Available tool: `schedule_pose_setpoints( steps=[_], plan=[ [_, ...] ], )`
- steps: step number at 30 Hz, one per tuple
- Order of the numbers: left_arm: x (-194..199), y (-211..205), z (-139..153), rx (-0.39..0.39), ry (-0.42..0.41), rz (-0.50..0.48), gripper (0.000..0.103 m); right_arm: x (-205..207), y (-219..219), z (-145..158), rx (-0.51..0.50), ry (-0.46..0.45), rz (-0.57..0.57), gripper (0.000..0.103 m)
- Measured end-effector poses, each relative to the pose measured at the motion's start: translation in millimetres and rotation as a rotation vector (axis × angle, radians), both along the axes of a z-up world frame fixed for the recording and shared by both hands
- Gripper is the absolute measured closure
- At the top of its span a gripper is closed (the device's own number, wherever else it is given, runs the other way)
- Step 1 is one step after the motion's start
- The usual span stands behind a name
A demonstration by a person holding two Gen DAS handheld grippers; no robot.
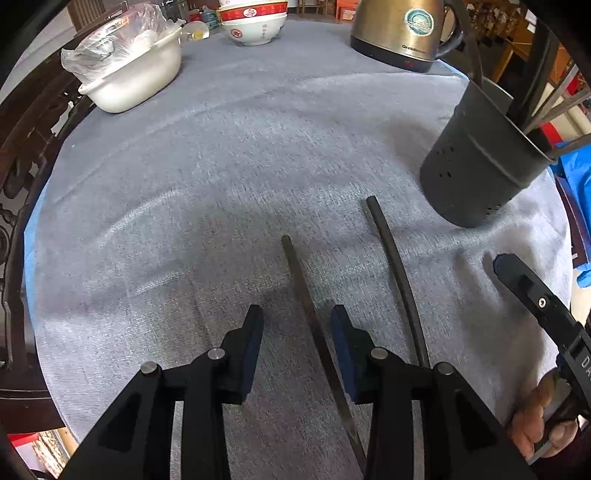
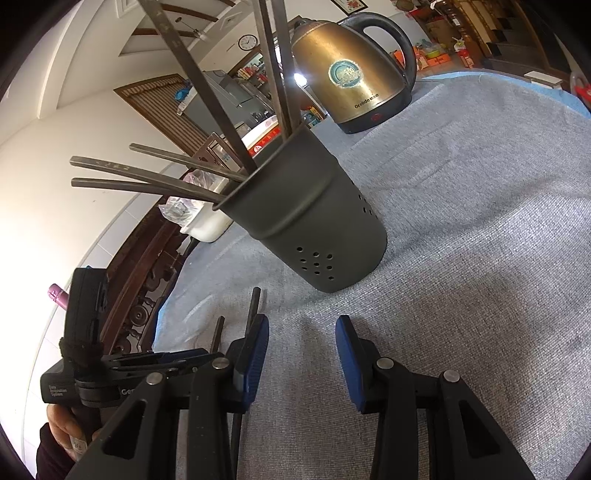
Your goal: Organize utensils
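Two dark chopsticks lie on the grey tablecloth (image 1: pixel 184 206). The nearer chopstick (image 1: pixel 306 291) runs between the jaws of my open left gripper (image 1: pixel 297 325), untouched by the pads. The second chopstick (image 1: pixel 395 266) lies just to its right. A dark perforated utensil holder (image 1: pixel 476 166) stands at the right with several chopsticks in it; it also shows in the right wrist view (image 2: pixel 317 221). My right gripper (image 2: pixel 302 328) is open and empty, close in front of the holder. Both loose chopsticks' ends (image 2: pixel 255 302) show left of its left finger.
A brass electric kettle (image 1: pixel 402 33) stands at the back right. Stacked red-and-white bowls (image 1: pixel 255 22) sit at the back centre. A white basin with a plastic bag (image 1: pixel 133 70) is at the back left. The round table's edge curves left, with dark carved chairs beyond.
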State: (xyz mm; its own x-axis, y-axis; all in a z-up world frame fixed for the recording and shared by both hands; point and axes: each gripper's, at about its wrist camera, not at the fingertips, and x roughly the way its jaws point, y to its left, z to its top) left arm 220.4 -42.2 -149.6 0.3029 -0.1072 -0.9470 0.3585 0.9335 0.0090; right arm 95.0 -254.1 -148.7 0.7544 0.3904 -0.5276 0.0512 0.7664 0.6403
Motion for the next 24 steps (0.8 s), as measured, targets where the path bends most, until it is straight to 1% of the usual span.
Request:
schedule_pose_setpoints(
  steps=[6,7,8,10,13,16,19,24],
  plan=[
    [4,-10,2,0.019,-0.015,0.025,0.064,1,0,-1,0.001,0.002,0.001,0.062],
    [5,-11,2,0.022,-0.022,0.027,0.067,1,0,-1,0.001,0.003,0.001,0.062],
    [8,-10,2,0.024,-0.026,0.027,0.073,1,0,-1,0.001,0.003,0.002,0.062],
    [9,-13,3,0.028,-0.034,0.029,0.080,1,0,-1,0.000,0.004,0.001,0.062],
    [10,-12,-3,0.020,-0.040,0.023,0.091,1,0,-1,0.000,0.005,0.000,0.062],
    [11,-13,-3,0.012,-0.045,0.029,0.092,1,1,-1,0.000,0.008,0.000,0.062],
    [6,-9,1,-0.007,-0.057,0.035,0.095,1,1,-2,0.000,0.012,-0.003,0.062],
    [1,-3,11,-0.027,-0.078,0.045,0.096,2,0,-4,-0.002,0.021,-0.005,0.062]
  ],
)
